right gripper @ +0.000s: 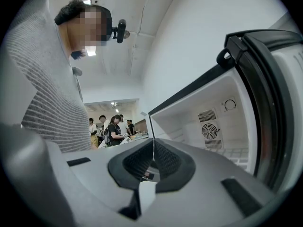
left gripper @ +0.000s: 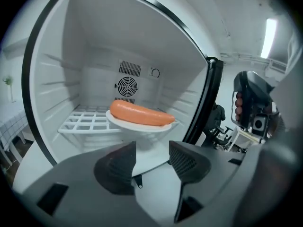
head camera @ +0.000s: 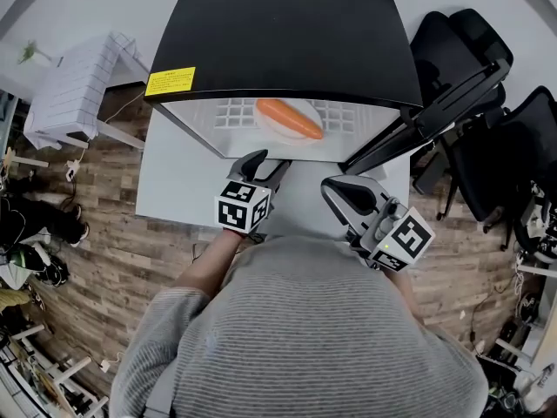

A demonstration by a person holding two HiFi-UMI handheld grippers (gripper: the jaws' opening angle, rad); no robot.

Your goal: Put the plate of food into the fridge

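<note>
- plate [left gripper: 142, 126] of orange food [left gripper: 141, 113] sits on the fridge [head camera: 287, 33] shelf [left gripper: 87, 122]; the food hides its far rim.
- left gripper [left gripper: 152, 151] released, empty.
- right gripper [right gripper: 152, 150] clenched on nothing.

A yellow label [head camera: 171, 81] sits at the fridge [head camera: 287, 24] top's front left corner; its print is too small to read.

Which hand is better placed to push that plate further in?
Probably left: the left gripper is open, pointing straight at the plate on the fridge shelf; the right gripper is shut and aimed past it.
</note>
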